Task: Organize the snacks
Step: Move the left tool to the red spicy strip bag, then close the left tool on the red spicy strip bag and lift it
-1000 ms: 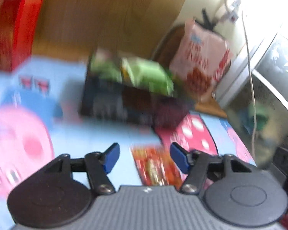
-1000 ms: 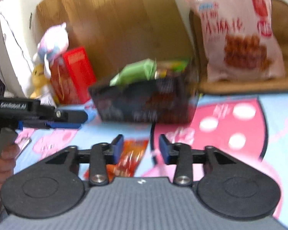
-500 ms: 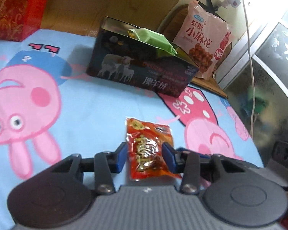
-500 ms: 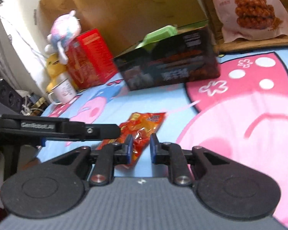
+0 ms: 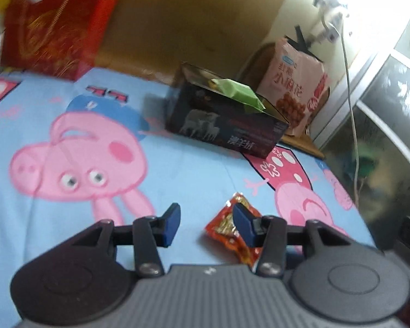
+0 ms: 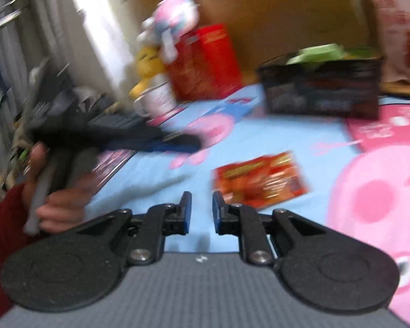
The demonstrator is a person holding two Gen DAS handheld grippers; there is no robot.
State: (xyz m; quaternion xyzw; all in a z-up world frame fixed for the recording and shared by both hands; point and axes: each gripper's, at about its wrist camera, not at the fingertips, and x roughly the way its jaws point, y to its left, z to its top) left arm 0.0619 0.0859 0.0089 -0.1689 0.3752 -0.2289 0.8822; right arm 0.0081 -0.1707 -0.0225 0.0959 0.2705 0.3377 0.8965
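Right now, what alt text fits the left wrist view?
The open left gripper hovers over a blue cartoon-pig cloth, with a red snack packet lying beside its right finger. Behind sits a dark box holding a green packet.

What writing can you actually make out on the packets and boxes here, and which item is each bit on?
"小麻花" on the pink snack bag, in red, with smaller unreadable print above it.
"澳羊绒" on the dark box, in white near its lower front; the last character is uncertain.
Red gift box: gold pattern, no text readable.
Orange snack packet: print too blurred to read.
White mug: nothing readable.
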